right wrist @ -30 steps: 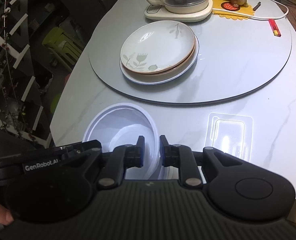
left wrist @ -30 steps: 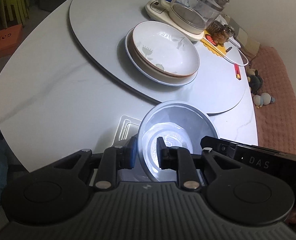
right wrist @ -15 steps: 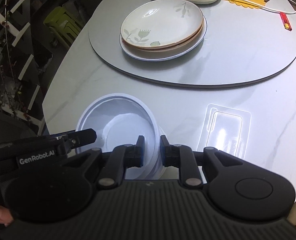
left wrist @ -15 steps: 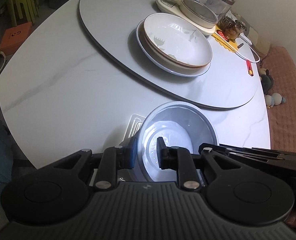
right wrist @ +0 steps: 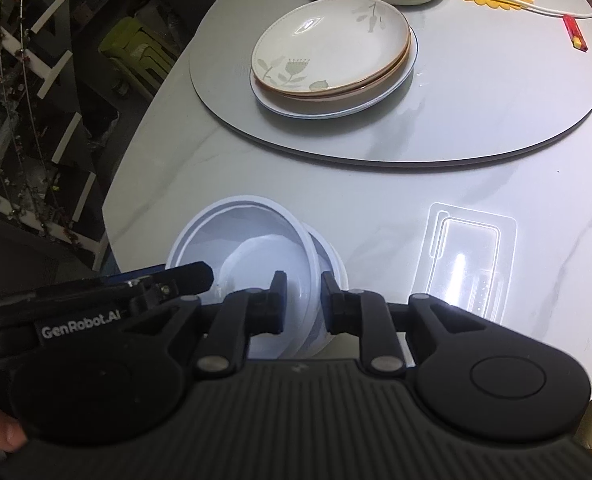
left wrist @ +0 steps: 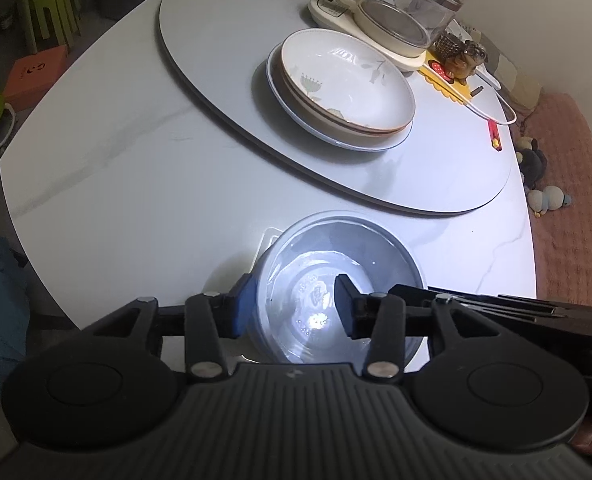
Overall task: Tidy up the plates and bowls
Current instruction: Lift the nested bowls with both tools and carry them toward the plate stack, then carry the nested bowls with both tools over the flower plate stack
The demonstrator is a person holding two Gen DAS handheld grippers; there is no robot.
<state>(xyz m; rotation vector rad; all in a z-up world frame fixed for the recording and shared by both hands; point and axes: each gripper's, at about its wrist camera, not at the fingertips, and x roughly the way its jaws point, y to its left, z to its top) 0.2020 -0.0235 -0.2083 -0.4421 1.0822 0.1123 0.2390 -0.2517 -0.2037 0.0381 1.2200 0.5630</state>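
Both my tools have just been letting go: left tool (left wrist: 292, 308) spread around the bowl (left wrist: 338, 280) rim, right tool (right wrist: 302, 304) barely parted. Bowl sits right under them (nested, tilted); a snagged pad could tip it off the bench (left wrist: 136, 160).

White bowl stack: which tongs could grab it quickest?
Probably the right tongs. Both tongs have just been opening, but the right ones sit close astride the bowl stack's rim, while the left tongs gape wide around it.
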